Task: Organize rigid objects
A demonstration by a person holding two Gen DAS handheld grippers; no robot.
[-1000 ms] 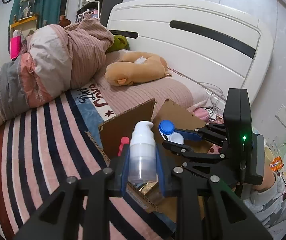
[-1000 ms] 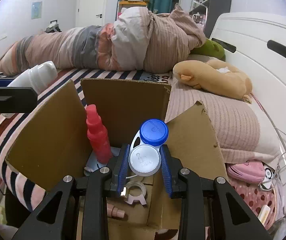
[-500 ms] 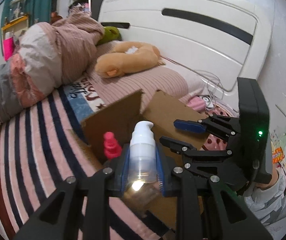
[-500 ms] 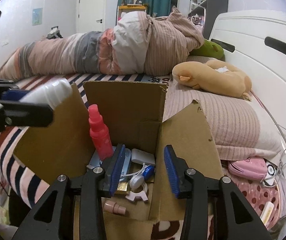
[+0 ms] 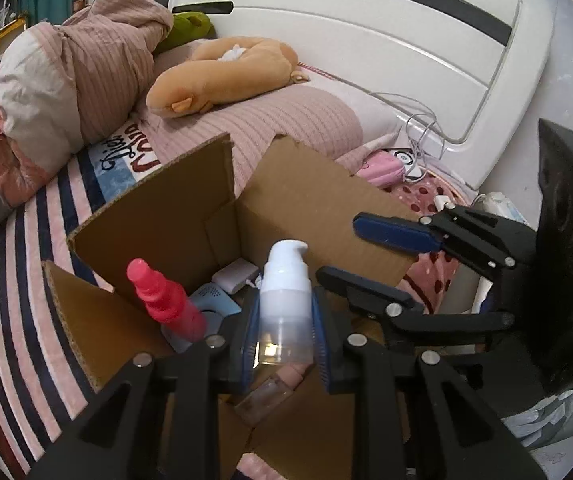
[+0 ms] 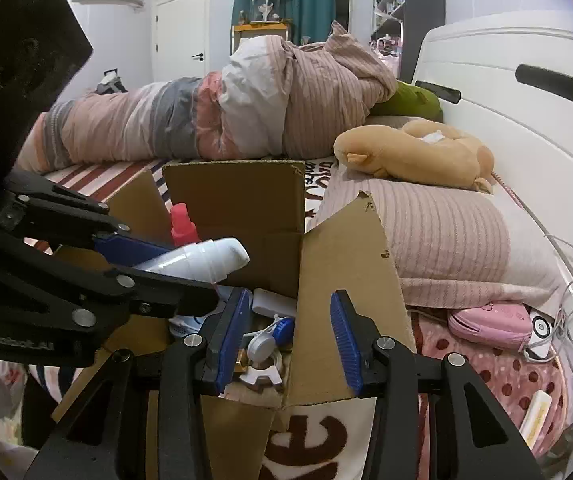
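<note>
My left gripper (image 5: 284,334) is shut on a white pump bottle (image 5: 285,300) and holds it over the open cardboard box (image 5: 190,200) on the bed. The bottle also shows in the right wrist view (image 6: 198,258), above the box (image 6: 238,196). My right gripper (image 6: 288,334) is open and empty, straddling the box's near flap; it shows in the left wrist view (image 5: 346,248) too. Inside the box stand a red spray bottle (image 5: 166,304) and lie a blue-and-white lens case (image 6: 270,338) and other small items.
The box sits on a striped bed sheet (image 5: 18,280). A rolled duvet (image 6: 214,112), an orange plush toy (image 5: 222,72) and a pink pillow (image 6: 446,240) lie behind it. A white headboard (image 5: 386,40), cables and a pink case (image 6: 490,324) are to the right.
My right gripper let go of the lens case, which now lies in the box, and opened. My left gripper moved the pump bottle forward over the box.
</note>
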